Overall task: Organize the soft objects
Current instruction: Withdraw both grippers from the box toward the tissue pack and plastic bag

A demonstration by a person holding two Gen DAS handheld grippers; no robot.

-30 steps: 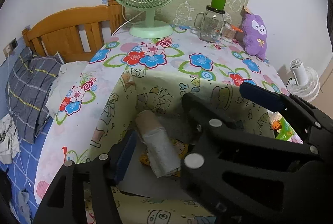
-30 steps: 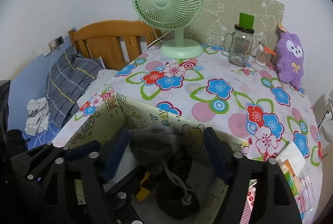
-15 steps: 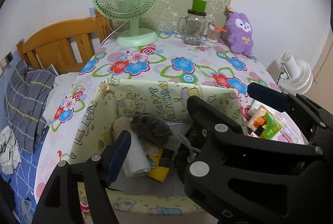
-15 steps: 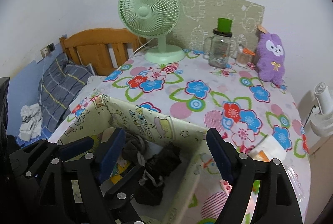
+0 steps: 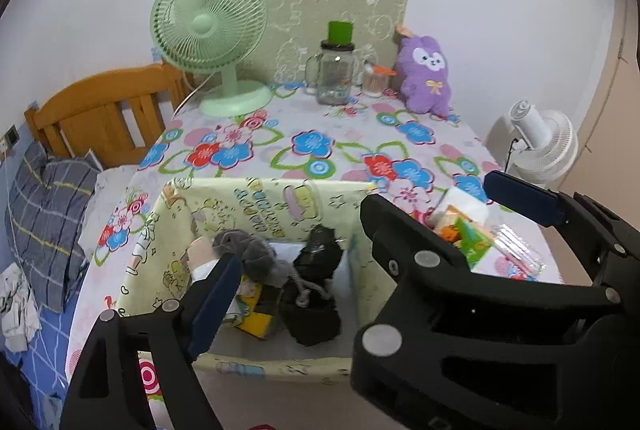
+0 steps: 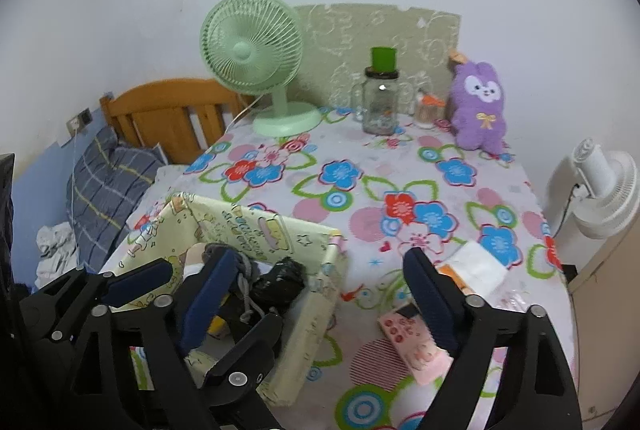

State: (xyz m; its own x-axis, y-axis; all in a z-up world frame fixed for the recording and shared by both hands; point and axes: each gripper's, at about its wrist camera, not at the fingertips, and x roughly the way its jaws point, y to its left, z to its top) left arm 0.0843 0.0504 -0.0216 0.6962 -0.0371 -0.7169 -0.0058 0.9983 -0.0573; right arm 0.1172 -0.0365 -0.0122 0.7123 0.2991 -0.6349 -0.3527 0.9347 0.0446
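Observation:
A yellow cartoon-print fabric box (image 5: 256, 198) (image 6: 248, 226) stands at the table's near left. In it lie a grey knitted sock (image 5: 248, 250), a black bundle (image 5: 316, 258) and a pale rolled sock (image 5: 200, 254). My left gripper (image 5: 332, 270) hovers above the box, its jaws opening and its pads touching nothing. My right gripper (image 6: 316, 300) hangs over the box's right wall and the tablecloth, jaws also opening and nothing held. Its left finger crosses the left wrist view and hides my left gripper's right finger. A purple plush (image 5: 424, 78) (image 6: 480, 102) sits at the far right.
At the back stand a green desk fan (image 5: 212, 42), a glass jar mug (image 5: 334, 70) with a green lid and a small glass (image 5: 374, 82). Snack packs (image 5: 464, 230) and a pink packet (image 6: 416, 346) lie right of the box. Bed left, white floor fan (image 6: 600, 186) right.
Both grippers drew back and up from the box and their jaws widened. The grey sock left the right gripper's pads and the rolled sock left the left one; both now lie in the box.

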